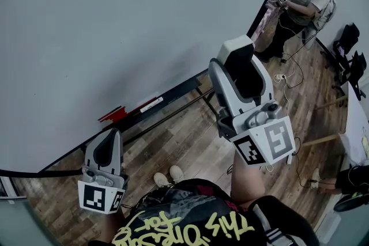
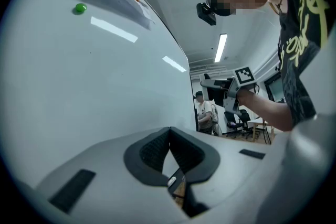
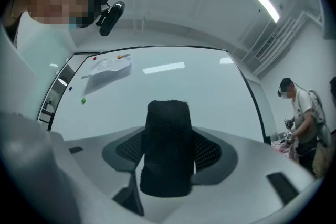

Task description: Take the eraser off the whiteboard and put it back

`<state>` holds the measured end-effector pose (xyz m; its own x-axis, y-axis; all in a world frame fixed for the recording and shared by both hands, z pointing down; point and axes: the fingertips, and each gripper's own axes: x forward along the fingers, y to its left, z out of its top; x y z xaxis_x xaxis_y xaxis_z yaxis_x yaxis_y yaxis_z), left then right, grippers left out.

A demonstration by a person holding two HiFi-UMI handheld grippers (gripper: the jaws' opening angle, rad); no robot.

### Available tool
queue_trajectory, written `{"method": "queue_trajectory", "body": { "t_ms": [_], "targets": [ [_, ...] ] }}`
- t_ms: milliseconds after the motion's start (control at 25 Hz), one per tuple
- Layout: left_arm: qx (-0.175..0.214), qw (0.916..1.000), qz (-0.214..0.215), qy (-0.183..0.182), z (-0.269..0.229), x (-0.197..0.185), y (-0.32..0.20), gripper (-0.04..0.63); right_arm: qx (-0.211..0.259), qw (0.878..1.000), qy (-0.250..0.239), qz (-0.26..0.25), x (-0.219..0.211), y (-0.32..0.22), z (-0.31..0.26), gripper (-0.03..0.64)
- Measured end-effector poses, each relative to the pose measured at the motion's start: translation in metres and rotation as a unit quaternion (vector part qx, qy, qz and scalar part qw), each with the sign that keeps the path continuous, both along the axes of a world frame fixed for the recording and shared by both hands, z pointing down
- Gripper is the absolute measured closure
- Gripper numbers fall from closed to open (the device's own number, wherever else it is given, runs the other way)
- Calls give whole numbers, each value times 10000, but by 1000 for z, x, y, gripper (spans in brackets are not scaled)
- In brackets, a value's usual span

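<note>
The black eraser (image 3: 167, 147) stands upright between the jaws of my right gripper (image 1: 238, 60), which is shut on it. It is held in the air just off the whiteboard (image 1: 115, 26), and its top end points at the board face (image 3: 173, 78). My left gripper (image 1: 108, 150) hangs lower and to the left, near the board's bottom edge. Its jaws are shut with nothing between the pads (image 2: 152, 152). The left gripper view also catches the right gripper (image 2: 227, 91) further along the board.
A sheet of paper (image 3: 107, 68) and a green magnet (image 3: 83, 100) sit high on the board. Red markers (image 1: 118, 113) lie on the tray rail (image 1: 167, 98) under it. Another person (image 1: 305, 0) sits at the far right, with cables (image 1: 291, 75) on the wooden floor.
</note>
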<state>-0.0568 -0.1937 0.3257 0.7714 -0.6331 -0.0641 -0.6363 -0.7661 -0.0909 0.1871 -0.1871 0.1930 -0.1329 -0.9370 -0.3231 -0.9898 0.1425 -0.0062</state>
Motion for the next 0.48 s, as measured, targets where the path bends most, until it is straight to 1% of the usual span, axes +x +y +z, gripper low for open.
{"method": "queue_trajectory", "body": {
  "t_ms": [480],
  "targets": [
    [-2,10000,5,16,-1,-1,-2,588,30,10000,-11,-27,-3,0,-4,359]
  ]
}}
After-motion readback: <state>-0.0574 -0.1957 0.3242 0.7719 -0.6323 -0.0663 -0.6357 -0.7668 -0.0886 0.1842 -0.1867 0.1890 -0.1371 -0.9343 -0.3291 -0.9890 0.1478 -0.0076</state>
